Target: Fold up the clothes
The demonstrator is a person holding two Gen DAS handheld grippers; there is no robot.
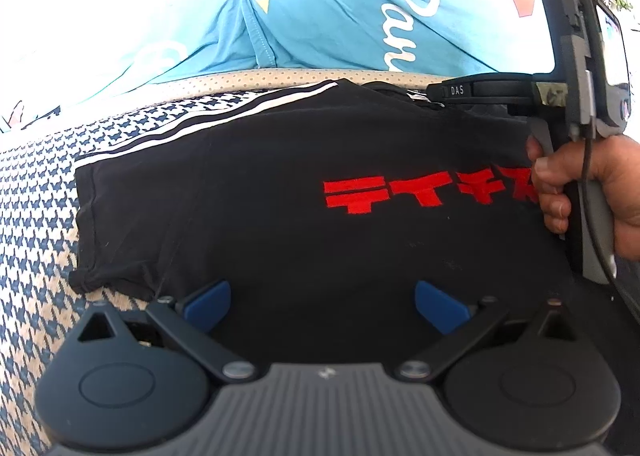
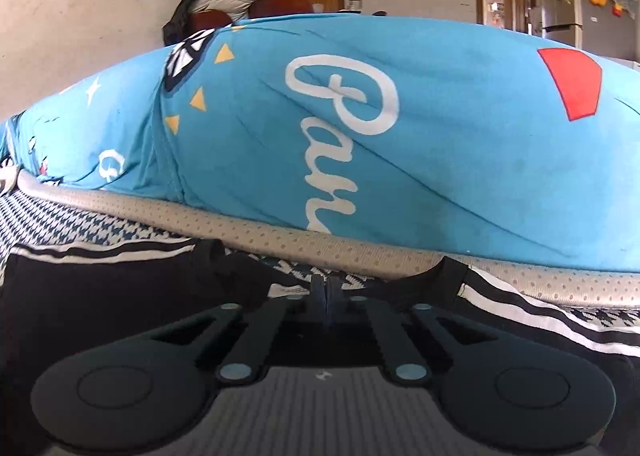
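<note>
Black cotton T-shirt (image 1: 280, 216) with red block lettering and white shoulder stripes lies spread, front up, on the houndstooth-patterned blue-and-cream cover (image 1: 36, 192), just in front of a turquoise printed blanket (image 2: 440, 128). Left gripper (image 1: 322, 302) hovers over the shirt's lower part with its blue fingers (image 1: 208, 302) apart and nothing between them. Right gripper (image 2: 326, 292) sits at the collar with its fingers together, seemingly pinching the neckline edge. The fabric looks light, limp and not slippery; it should drape and wrinkle freely, so a hem, shoulder seam or collar edge gives the surest hold
</note>
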